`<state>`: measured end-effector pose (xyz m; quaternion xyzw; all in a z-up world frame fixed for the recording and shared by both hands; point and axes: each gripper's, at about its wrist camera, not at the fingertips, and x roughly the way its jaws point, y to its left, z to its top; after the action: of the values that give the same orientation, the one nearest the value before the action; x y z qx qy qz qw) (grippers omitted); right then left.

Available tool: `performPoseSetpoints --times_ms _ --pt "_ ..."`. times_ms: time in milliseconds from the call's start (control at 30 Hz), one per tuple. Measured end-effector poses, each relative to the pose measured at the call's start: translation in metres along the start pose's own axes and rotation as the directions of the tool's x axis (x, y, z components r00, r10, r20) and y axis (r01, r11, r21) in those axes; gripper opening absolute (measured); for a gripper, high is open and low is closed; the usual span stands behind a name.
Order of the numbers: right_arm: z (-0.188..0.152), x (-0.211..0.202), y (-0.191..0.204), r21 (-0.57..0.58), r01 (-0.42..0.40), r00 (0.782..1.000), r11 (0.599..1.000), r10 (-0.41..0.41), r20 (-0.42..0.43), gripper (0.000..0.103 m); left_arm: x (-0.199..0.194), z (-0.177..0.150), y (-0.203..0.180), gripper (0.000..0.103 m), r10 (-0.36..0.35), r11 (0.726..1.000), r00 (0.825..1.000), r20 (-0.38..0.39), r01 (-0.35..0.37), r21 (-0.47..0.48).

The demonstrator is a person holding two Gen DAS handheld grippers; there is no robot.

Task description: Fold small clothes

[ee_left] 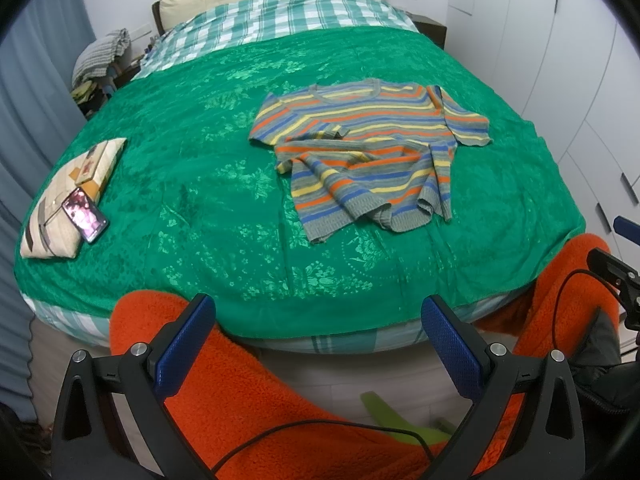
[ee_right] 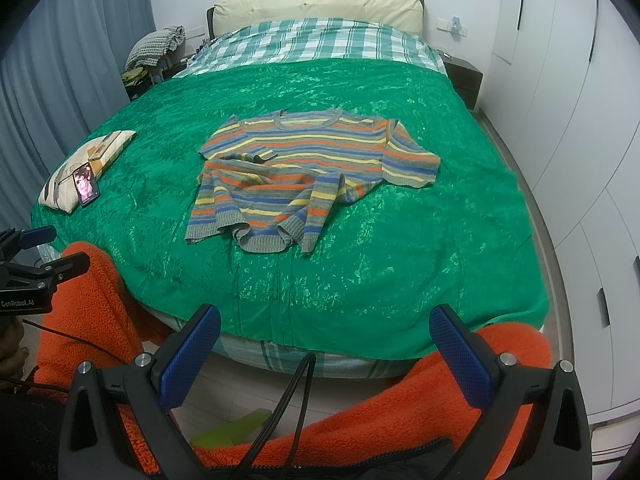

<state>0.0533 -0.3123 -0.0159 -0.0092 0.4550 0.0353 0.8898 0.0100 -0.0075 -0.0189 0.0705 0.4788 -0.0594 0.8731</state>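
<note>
— Both of your grippers sit low in front of the bed: your left gripper (ee_left: pixel 318 344) is spread wide with nothing between its blue pads, and your right gripper (ee_right: pixel 325 354) is the same.

— And the sweater?

— Your striped sweater (ee_right: pixel 296 172) lies mid-bed on the green bedspread (ee_right: pixel 420 240), neck away from you. Its lower half is rumpled and bunched, one sleeve folded across the chest, the other flat.

Even, soft indoor light, sharp focus, sheen on the green bedspread (ee_left: pixel 200 168), strong fisheye bending and dark corners.
</note>
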Motion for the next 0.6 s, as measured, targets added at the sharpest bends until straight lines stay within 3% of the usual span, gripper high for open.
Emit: performPoseSetpoints --times_ms 600 --pt "-0.002 0.0047 -0.0033 0.021 0.0 1.0 1.0 0.001 -0.006 0.103 -0.0008 0.0015 0.0023 0.103 0.008 1.0 1.0 -0.003 -0.008 0.004"
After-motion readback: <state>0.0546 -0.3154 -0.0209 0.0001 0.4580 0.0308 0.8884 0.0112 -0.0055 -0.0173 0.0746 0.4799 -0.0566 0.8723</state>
